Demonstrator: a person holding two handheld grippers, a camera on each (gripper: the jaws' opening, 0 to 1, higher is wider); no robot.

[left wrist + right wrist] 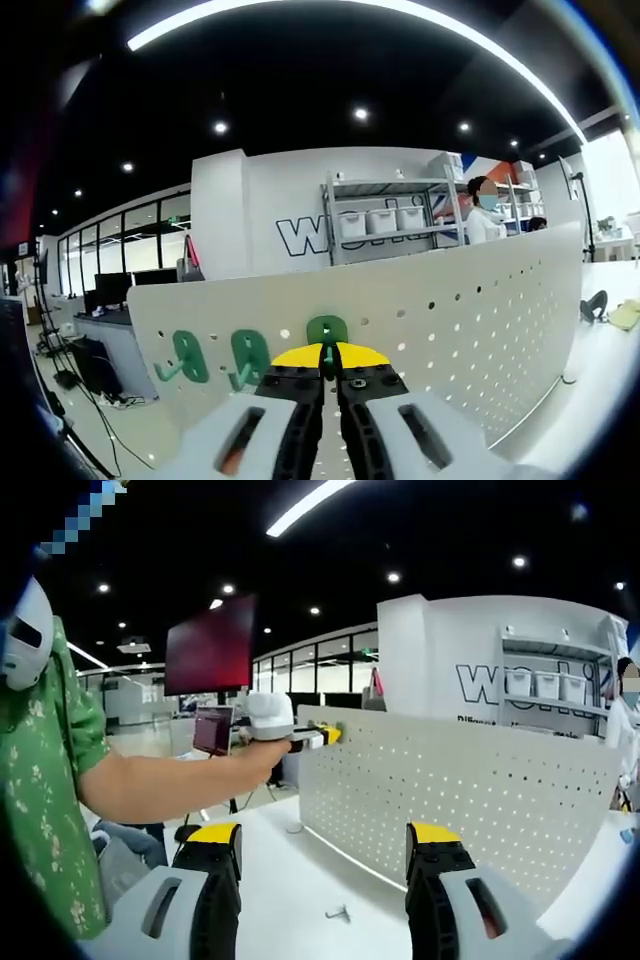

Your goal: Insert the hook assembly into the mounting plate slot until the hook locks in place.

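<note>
A white perforated mounting plate (470, 320) stands upright on the table. Two green hooks (187, 357) (248, 358) hang on its left part. My left gripper (329, 362) is shut on a third green hook (327, 329), which it holds against the plate just right of those two. In the right gripper view the same plate (450, 790) stands ahead, and the left gripper (318, 737), held in a person's hand, touches its upper left corner. My right gripper (323, 836) is open and holds nothing, well back from the plate above the table.
A small metal part (337, 913) lies on the white table (290, 870) before the plate. The person's arm (160, 785) and green shirt are at the left. A shelf with bins (385, 222) and another person (485, 212) are behind the plate.
</note>
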